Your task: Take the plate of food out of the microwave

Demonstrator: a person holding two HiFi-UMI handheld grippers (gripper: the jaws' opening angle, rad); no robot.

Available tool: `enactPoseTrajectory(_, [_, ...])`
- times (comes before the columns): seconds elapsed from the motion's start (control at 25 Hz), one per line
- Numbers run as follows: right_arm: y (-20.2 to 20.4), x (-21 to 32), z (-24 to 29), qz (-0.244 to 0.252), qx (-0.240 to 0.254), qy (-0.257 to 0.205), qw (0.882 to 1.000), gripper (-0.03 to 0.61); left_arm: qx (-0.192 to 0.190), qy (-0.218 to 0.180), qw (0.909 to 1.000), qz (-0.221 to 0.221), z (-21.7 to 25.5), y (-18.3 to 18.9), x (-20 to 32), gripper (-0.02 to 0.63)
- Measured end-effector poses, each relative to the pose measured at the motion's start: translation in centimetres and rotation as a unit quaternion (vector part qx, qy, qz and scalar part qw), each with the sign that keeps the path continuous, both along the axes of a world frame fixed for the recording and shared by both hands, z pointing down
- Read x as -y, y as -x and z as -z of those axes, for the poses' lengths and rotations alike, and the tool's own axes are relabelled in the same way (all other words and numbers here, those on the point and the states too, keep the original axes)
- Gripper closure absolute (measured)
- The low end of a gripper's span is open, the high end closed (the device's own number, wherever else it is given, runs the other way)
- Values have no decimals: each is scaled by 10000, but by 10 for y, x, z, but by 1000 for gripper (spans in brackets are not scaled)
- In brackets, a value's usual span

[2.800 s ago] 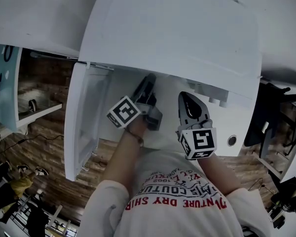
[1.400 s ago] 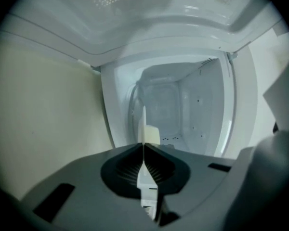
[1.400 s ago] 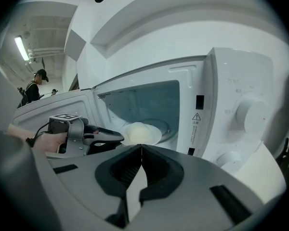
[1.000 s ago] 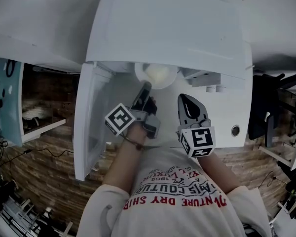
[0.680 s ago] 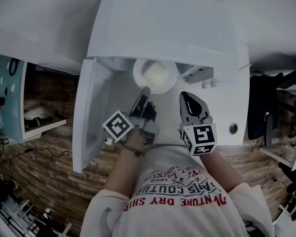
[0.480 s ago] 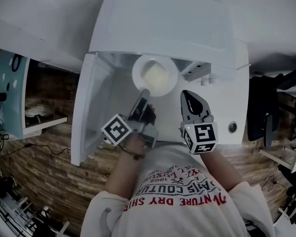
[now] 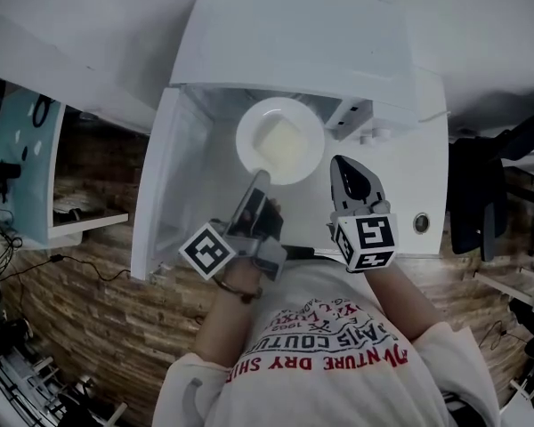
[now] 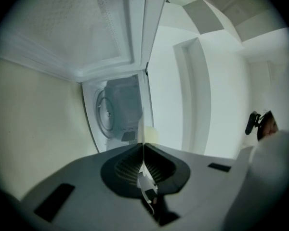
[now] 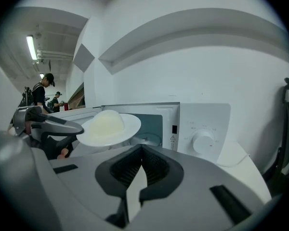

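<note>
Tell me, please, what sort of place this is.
Probably a kitchen mock-up in a lab or workshop hall: a white microwave and plate of food, cables on the wood floor, people under a strip light behind.

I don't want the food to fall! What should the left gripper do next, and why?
Probably draw the plate a little farther from the microwave, keeping it level. The left gripper pinches only its rim, the food sits heaped on it, and it hangs just outside the opening.
</note>
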State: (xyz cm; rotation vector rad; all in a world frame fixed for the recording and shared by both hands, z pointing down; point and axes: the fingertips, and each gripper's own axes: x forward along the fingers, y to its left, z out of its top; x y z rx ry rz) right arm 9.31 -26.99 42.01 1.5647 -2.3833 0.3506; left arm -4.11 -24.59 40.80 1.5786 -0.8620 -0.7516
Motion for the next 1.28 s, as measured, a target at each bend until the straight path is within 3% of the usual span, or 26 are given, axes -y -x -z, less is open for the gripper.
enactPoseTrajectory(0.72, [9,-19,61,313,101,-848,9959,566,-128,-696,9975,40,69,0,-6,598])
enactPoseTrajectory(1.28, [14,-25,76,476,4,-1099,9928,566,-201,-763,9969,-17,82,-3,-5,597])
